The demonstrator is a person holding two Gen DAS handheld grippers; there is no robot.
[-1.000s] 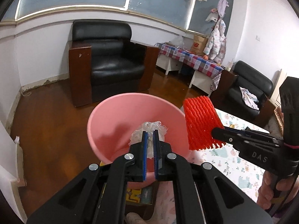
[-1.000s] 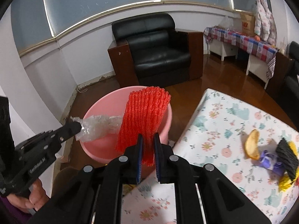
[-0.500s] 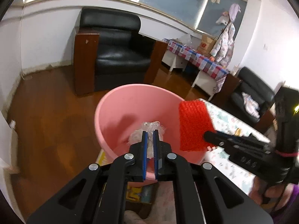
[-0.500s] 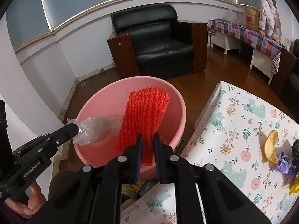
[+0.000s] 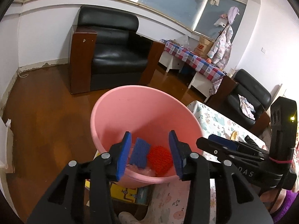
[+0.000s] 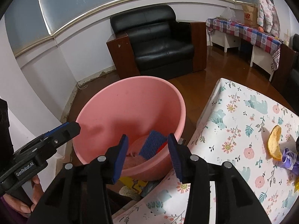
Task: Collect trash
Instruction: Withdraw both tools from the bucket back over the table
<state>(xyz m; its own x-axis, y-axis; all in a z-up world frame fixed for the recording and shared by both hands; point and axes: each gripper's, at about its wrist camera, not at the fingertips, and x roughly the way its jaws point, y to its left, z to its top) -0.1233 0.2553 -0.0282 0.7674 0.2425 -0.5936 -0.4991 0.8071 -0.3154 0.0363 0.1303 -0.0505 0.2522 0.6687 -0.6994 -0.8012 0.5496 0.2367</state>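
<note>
Both the left tool and the right tool have just spread their jaws and hold nothing above the round pink plastic basin, where the red foam net lies beside a blue foam net, left of the floral-clothed worktop.
</note>
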